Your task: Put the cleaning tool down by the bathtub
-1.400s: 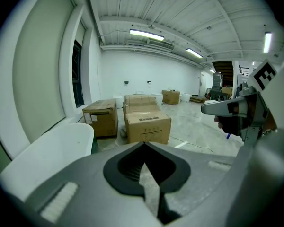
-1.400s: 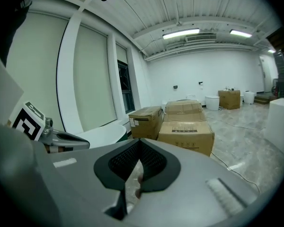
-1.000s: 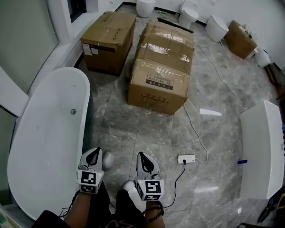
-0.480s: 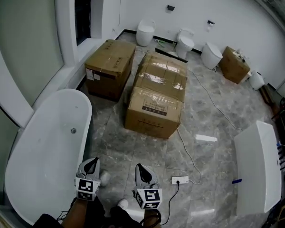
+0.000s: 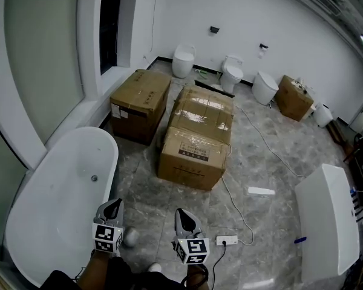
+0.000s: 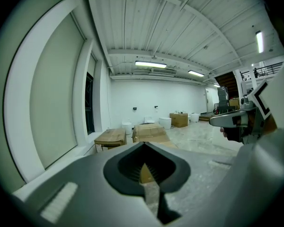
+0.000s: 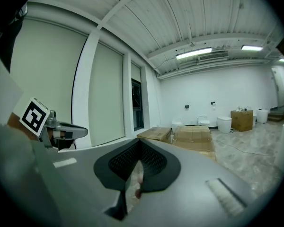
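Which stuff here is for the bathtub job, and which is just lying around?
For the job: bathtub; left gripper and right gripper, both shut, holding nothing. No cleaning tool shows.

Just lying about: cardboard boxes; toilets; power strip; white fixture on the right.

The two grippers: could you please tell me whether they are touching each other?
Apart. The head view shows a stretch of floor between the left gripper and the right gripper.
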